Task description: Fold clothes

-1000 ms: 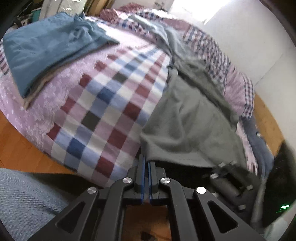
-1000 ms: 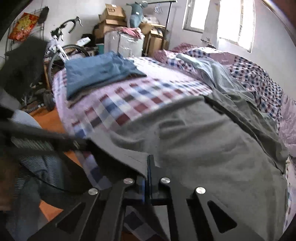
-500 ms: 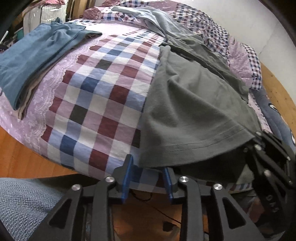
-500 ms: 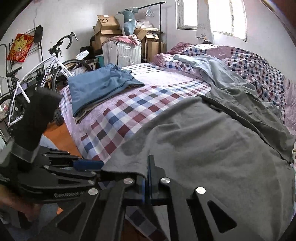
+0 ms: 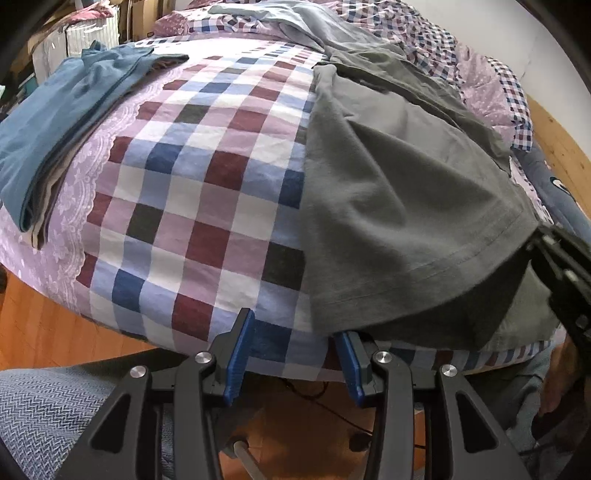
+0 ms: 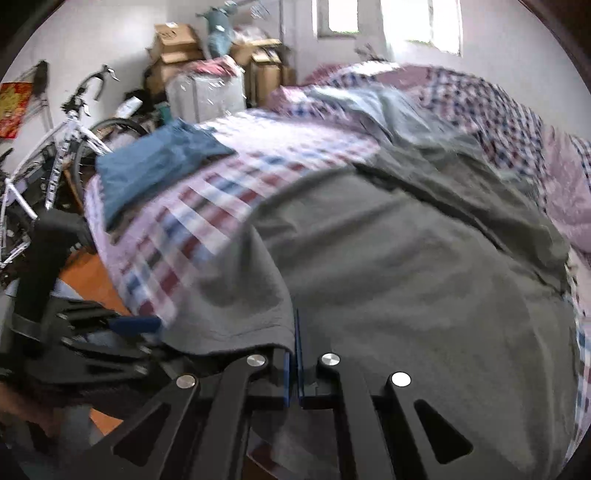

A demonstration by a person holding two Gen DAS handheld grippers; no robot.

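A grey T-shirt (image 5: 399,206) lies spread over the checked bedspread (image 5: 207,192), its hem hanging at the near edge of the bed. My left gripper (image 5: 293,332) is open at that edge, its blue fingers (image 5: 240,350) apart beside the shirt's lower left corner, holding nothing. My right gripper (image 6: 296,343) is shut on the grey T-shirt (image 6: 406,266) at its hem, lifting the right corner. In the left wrist view the right gripper (image 5: 565,273) shows at the far right, clamped on that corner.
A folded blue garment (image 5: 70,110) rests on a stack at the bed's left side. More grey clothes (image 5: 317,22) lie rumpled near the pillows. A bicycle (image 6: 62,136) and cardboard boxes (image 6: 173,48) stand beyond the bed. Wooden floor (image 5: 44,332) below.
My left gripper was shut on the shirt's hem a second ago; it has opened wide and let go. The right gripper stays clamped and has lifted its corner a little.
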